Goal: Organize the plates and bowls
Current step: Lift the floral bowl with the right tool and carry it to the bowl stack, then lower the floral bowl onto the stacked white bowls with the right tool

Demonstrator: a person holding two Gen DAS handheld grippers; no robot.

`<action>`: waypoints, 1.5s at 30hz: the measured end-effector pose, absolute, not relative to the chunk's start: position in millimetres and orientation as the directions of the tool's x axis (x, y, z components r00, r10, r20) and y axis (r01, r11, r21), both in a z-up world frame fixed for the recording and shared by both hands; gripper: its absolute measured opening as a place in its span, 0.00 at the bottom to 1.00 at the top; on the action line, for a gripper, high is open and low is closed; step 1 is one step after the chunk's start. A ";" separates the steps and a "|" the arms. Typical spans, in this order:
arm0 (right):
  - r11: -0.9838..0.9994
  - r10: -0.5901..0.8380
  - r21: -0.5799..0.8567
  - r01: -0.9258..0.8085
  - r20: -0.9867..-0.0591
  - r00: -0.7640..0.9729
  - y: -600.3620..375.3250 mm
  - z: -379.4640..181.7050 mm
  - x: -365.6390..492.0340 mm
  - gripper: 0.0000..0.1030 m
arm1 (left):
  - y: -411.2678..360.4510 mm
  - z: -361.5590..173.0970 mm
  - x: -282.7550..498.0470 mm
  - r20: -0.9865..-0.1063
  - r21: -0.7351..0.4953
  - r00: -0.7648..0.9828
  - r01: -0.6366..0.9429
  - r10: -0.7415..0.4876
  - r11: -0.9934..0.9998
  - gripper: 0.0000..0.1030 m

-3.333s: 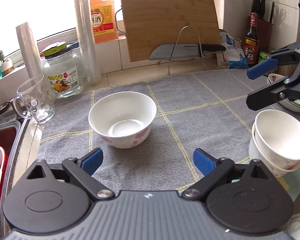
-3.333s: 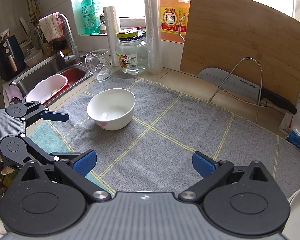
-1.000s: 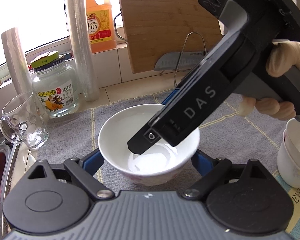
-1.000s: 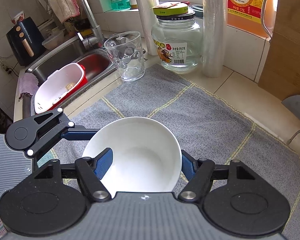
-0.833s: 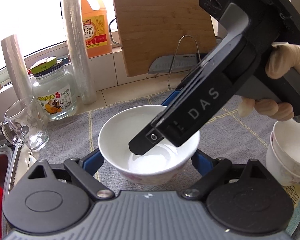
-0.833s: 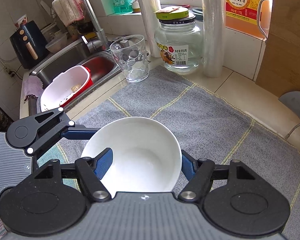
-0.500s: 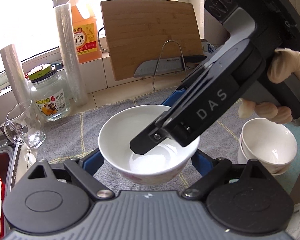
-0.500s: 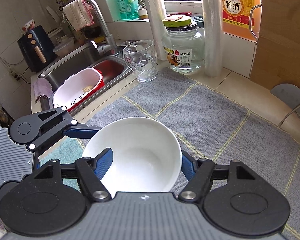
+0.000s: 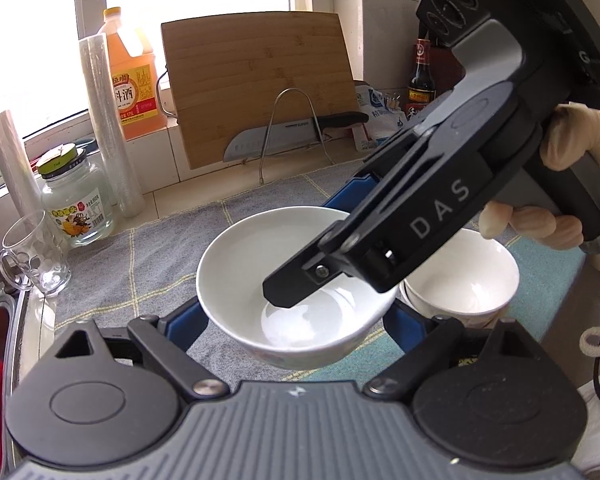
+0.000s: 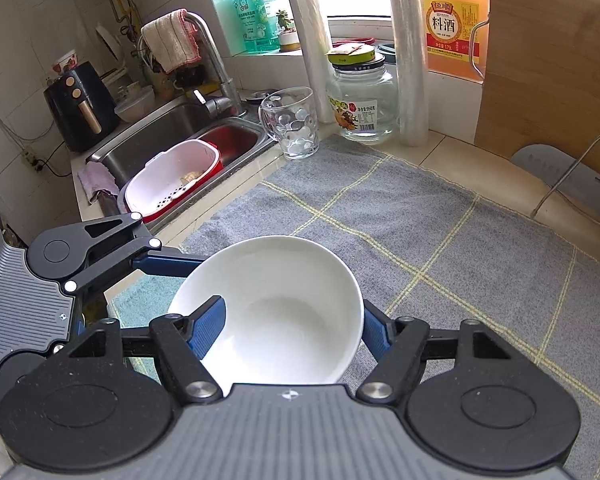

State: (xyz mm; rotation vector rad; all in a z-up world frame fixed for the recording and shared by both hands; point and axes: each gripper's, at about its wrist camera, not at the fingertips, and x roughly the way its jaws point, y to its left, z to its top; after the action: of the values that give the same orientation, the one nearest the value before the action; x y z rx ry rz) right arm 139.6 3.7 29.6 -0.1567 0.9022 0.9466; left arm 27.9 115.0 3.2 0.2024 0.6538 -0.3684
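A tiled kitchen worktop [image 10: 452, 160] under a grey checked mat [image 10: 440, 240]: sink [image 10: 160, 136] left of the tools, then a glass mug [image 10: 292, 124], a jar [image 10: 362, 98] labelled "950", and a bottle [image 10: 454, 28] reading "料酒". Both the left tool [image 9: 296, 320] and the right tool [image 10: 292, 330] clench the white bowl [image 10: 276, 312], held above the mat; the right one, marked "DAS", has one finger [image 10: 206, 330] inside the rim. Stacked bowls [image 9: 464, 276] sit right of the left tool.

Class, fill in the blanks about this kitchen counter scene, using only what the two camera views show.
1. The right claw grips the wall of the white bowl with one finger inside it and the other ____.
2. In the left wrist view, the stack just right of the held bowl is made of ____.
3. In front of the cutting board sits a ____ with a black handle.

Missing words: outside; bowls; knife
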 end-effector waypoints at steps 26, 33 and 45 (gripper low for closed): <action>0.723 0.582 0.232 -0.650 -0.712 0.393 -76.9 40.8 106.4 0.74 | 57.6 13.9 24.9 -0.613 0.049 0.668 0.565 -0.422 0.823 0.91; 0.763 0.545 0.216 -0.609 -0.722 0.427 -96.8 39.5 102.0 0.74 | 42.7 8.6 30.6 -0.613 0.030 0.635 0.614 -0.470 0.789 0.91; 0.802 0.501 0.205 -0.561 -0.741 0.447 -121.1 25.2 103.2 0.74 | 25.1 -6.4 45.1 -0.626 -0.011 0.586 0.654 -0.515 0.756 0.91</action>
State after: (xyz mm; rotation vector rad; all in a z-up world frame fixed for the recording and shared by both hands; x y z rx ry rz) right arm 103.2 -121.1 25.2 -0.0740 0.8913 0.6584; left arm 45.1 25.1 -6.3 0.2309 0.6506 -0.6889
